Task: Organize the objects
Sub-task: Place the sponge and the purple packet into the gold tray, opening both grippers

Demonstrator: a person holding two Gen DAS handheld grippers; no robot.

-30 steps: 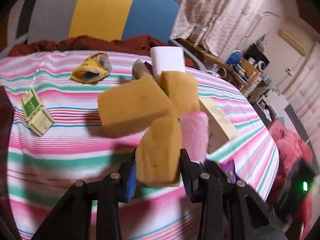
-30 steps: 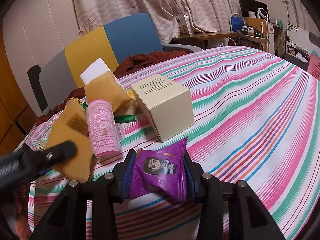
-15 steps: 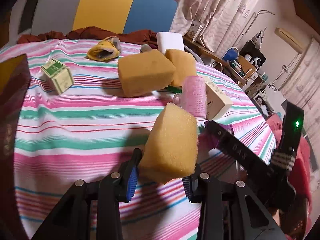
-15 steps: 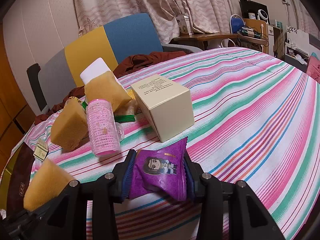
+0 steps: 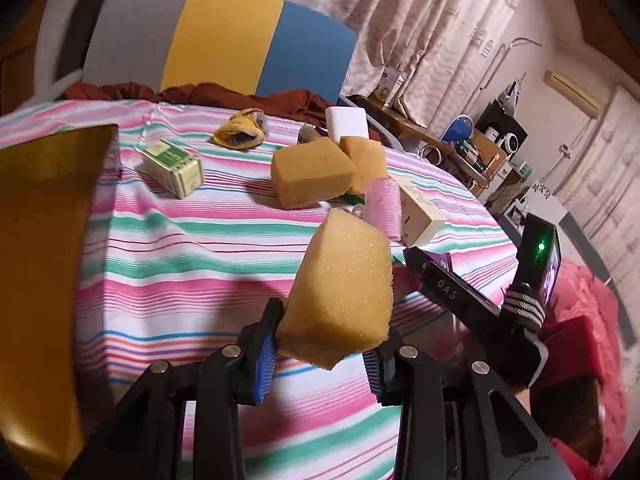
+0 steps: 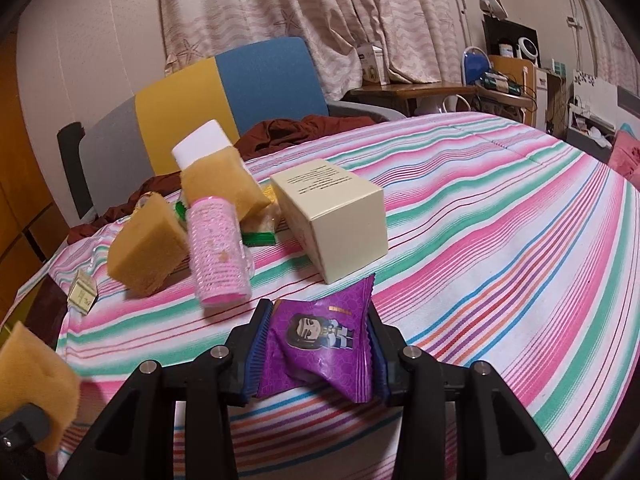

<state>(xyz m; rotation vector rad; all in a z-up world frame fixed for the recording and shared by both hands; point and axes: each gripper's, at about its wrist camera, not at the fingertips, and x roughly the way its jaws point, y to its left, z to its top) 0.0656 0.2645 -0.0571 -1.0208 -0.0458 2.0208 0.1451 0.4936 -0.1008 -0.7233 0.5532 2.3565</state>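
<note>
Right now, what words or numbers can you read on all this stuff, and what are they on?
"DAS" - on the black right tool, seen from the left camera.
Cream box: lines of small print on top, too small to read.
Purple snack packet: a cartoon figure and a tiny orange word, too blurred to read.
Green-and-cream box: printed label, unreadable.
Pink bottle: pattern only, no readable words.

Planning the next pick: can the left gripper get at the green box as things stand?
Probably not yet: the left gripper is shut on a yellow sponge. The green box lies apart from the pile on bare striped cloth.
</note>
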